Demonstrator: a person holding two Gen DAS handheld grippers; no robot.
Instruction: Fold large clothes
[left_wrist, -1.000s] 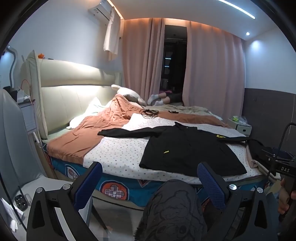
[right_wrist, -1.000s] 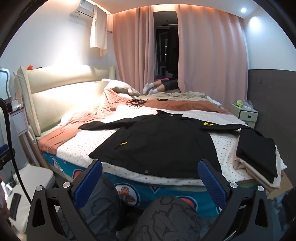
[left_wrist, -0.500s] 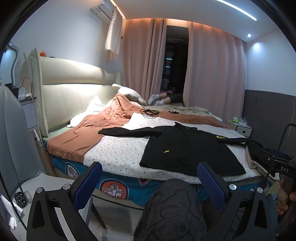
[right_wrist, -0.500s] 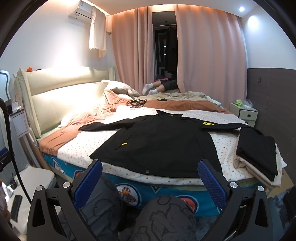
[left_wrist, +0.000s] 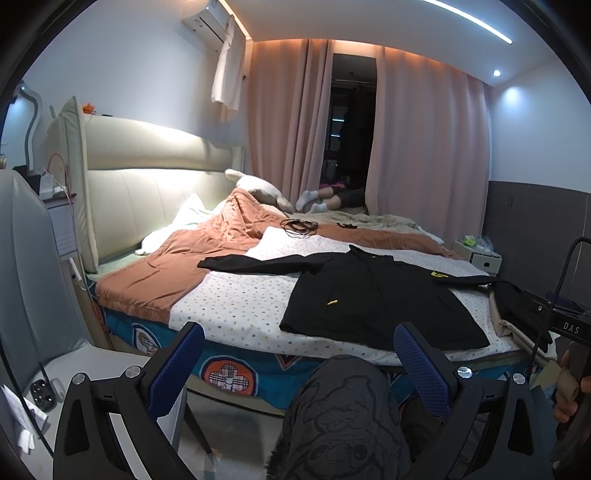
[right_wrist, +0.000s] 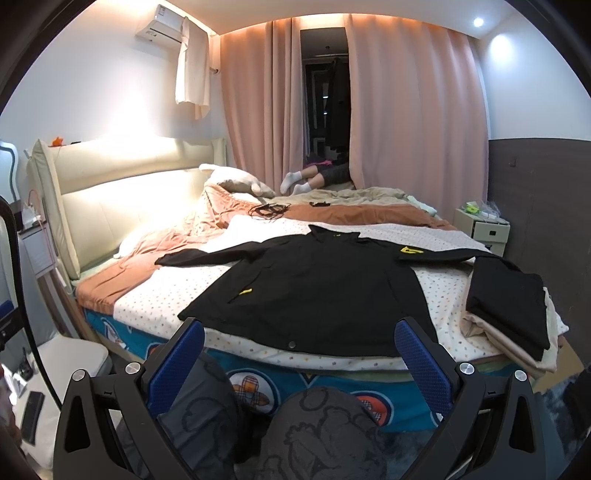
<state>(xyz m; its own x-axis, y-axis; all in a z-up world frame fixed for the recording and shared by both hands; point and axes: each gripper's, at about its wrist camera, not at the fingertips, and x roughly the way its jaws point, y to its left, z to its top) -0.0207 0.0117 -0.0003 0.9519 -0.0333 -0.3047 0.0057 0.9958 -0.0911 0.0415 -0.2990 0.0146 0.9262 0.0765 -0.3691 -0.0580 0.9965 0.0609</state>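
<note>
A black jacket (right_wrist: 314, 291) of matte woven cloth lies spread flat on the bed (right_wrist: 258, 354), hem along the near edge, collar toward the far side, both sleeves stretched out sideways. It carries a small yellow tab on the chest and a yellow emblem on one sleeve. Beneath it lies a white dotted sheet (left_wrist: 236, 302); a rumpled rust-orange quilt (left_wrist: 177, 262) covers the headboard side. At the bed's right near corner sits a stack of folded clothes (right_wrist: 513, 314), black over beige.

My left jaws (left_wrist: 299, 350) and right jaws (right_wrist: 299, 349), with blue textured pads, stand wide apart and hold nothing. Both hang off the bed's near edge, over my patterned grey knees (left_wrist: 343, 413), with the jacket's hem just beyond the fingertips, untouched. Compared with half a second ago, the views are nearly unchanged; the jacket has not moved.
</note>
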